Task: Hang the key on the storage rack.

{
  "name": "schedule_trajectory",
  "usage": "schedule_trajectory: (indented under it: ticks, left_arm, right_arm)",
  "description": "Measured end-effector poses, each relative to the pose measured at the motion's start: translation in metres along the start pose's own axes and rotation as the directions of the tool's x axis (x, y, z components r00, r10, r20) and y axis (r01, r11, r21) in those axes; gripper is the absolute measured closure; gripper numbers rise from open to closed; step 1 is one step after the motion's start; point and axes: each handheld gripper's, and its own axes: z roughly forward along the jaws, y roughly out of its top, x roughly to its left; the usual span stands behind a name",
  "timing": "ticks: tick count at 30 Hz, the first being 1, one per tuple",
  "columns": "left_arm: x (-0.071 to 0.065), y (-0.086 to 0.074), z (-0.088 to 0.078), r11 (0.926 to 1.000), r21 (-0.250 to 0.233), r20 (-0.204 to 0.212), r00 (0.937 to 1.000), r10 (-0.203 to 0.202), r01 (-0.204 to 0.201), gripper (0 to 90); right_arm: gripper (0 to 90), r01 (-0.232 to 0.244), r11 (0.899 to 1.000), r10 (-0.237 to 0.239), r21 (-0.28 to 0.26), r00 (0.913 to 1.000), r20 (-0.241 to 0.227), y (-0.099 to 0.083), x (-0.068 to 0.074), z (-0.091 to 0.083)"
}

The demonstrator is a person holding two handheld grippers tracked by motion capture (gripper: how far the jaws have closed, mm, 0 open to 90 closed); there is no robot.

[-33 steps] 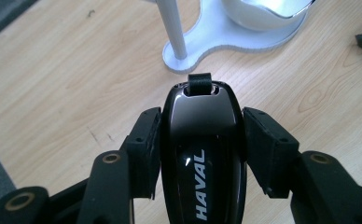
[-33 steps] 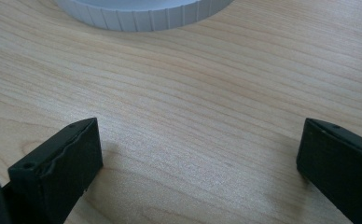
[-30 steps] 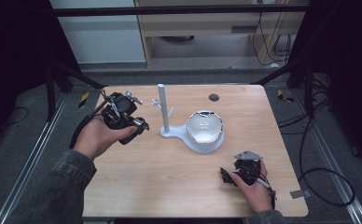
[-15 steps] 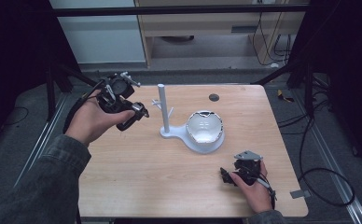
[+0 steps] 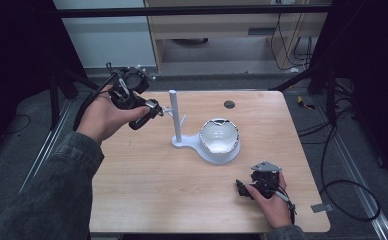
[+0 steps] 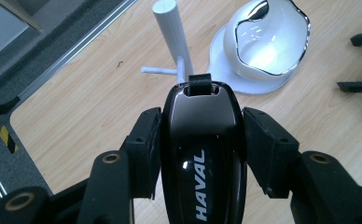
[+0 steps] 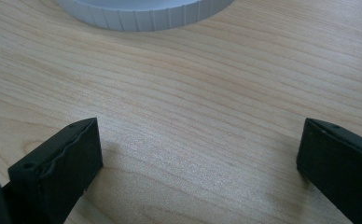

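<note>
Where clamped, glossy black HAVAL key fob [image 6: 201, 154]

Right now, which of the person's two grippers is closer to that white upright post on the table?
Left. The left gripper, clamped on a black car key, is raised just to the left of the white post. The right gripper sits low on the table, toward its near right side.

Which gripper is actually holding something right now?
The left gripper: its jaws clamp a black Haval key fob. The right gripper rests open on the table.
</note>
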Motion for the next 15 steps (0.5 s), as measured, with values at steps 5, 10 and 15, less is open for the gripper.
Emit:
schedule_trajectory:
  ticks: [5,10,15]
  left_arm:
    - [0.008,0.006,0.012,0.9996,0.014,-0.011,0.9997,-0.023,0.023,48.9]
    - [0.013,0.018,0.019,0.9996,0.019,-0.026,0.9994,-0.022,0.023,49.0]
    - [0.01,0.023,0.025,0.9996,0.024,-0.026,0.9996,-0.013,0.014,48.9]
  right_arm:
    - [0.5,0.0,1.0,0.0,-0.001,1.0,-0.001,0.0,0.0,0.0]
    - [0.5,0.005,1.0,-0.005,-0.002,1.0,-0.001,0.0,0.0,0.0]
    - [0.5,0.003,1.0,-0.003,-0.002,1.0,-0.003,0.0,0.0,0.0]
